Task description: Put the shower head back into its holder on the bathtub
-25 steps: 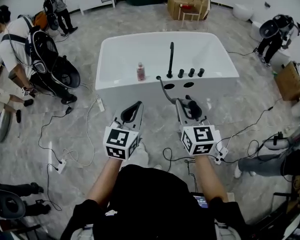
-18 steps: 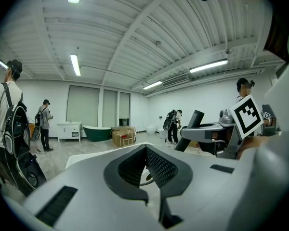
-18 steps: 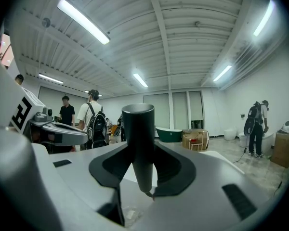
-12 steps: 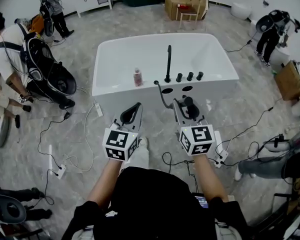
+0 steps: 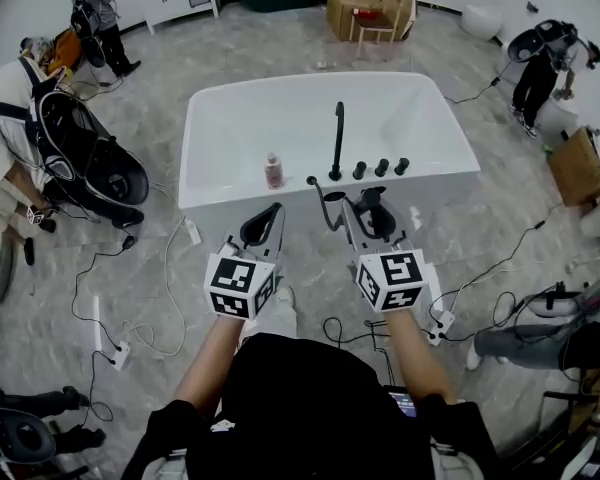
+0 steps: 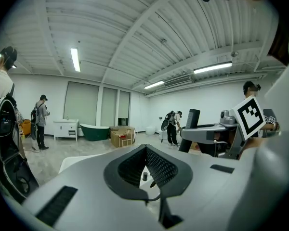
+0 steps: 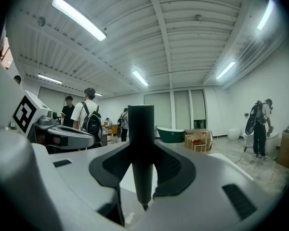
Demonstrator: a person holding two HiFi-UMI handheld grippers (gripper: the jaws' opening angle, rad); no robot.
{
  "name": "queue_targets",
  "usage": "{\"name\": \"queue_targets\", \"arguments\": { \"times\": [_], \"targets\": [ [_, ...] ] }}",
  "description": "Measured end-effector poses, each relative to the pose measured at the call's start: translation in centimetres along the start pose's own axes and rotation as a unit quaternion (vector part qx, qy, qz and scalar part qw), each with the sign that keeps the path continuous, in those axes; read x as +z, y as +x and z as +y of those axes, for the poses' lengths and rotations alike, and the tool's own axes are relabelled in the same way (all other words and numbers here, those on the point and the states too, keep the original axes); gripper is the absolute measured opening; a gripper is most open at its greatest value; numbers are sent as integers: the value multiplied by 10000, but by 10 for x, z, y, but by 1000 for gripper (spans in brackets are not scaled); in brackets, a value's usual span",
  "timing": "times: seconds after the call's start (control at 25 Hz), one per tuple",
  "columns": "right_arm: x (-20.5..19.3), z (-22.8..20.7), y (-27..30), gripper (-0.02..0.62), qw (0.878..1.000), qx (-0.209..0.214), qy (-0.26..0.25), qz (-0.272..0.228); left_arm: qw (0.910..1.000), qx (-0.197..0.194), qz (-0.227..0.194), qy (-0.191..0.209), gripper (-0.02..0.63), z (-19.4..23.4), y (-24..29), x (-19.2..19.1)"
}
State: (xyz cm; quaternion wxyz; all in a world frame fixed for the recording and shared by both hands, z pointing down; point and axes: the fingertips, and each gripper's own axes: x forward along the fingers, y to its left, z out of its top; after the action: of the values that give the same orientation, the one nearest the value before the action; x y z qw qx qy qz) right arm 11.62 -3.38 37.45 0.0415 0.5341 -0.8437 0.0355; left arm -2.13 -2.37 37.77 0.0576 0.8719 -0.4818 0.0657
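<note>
A: The tub [image 5: 210, 128] has slid closer to both grippers, near the middle of the picture.
B: Where's the shower head [image 7: 140, 143]?
A: Standing up, squeezed in the right gripper [image 5: 368, 218]. The left gripper [image 5: 263, 226] is closed on nothing.
B: What's next?
A: I think it still needs carrying over, then lowering into its holder by the tap [image 5: 337, 138].

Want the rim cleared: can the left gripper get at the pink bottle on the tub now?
Likely yes. The left gripper is empty; the pink bottle stands on the bathtub's near rim ahead of it, nothing between. Its fingers are together and must open first.
</note>
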Motion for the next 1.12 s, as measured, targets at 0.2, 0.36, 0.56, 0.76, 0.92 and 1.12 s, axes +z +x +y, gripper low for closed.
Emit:
{"name": "queue_targets", "arguments": {
  "times": [0.2,0.36,0.56,0.76,0.92,1.12],
  "targets": [
    [7,-5,47,146,10000,-34,-10,76,9999,-62,54,-71,14,38,30,7],
    [8,-10,85,146,9998,-73,8,157,9999,-97,78,-117,14,67,55,12],
    [12,-11,133,146,9998,-120,-1,170,9997,-163,112,-139,14,107,85,14],
    [15,-15,176,146,9996,-207,6,206,9996,-183,132,-170,15,149,112,15],
    [16,-20,207,146,9993,-272,17,258,9992,-251,215,-246,14,171,133,15],
    [10,-25,236,146,9986,-363,29,391,9986,-333,254,-324,14,195,155,13]
  ]
}}
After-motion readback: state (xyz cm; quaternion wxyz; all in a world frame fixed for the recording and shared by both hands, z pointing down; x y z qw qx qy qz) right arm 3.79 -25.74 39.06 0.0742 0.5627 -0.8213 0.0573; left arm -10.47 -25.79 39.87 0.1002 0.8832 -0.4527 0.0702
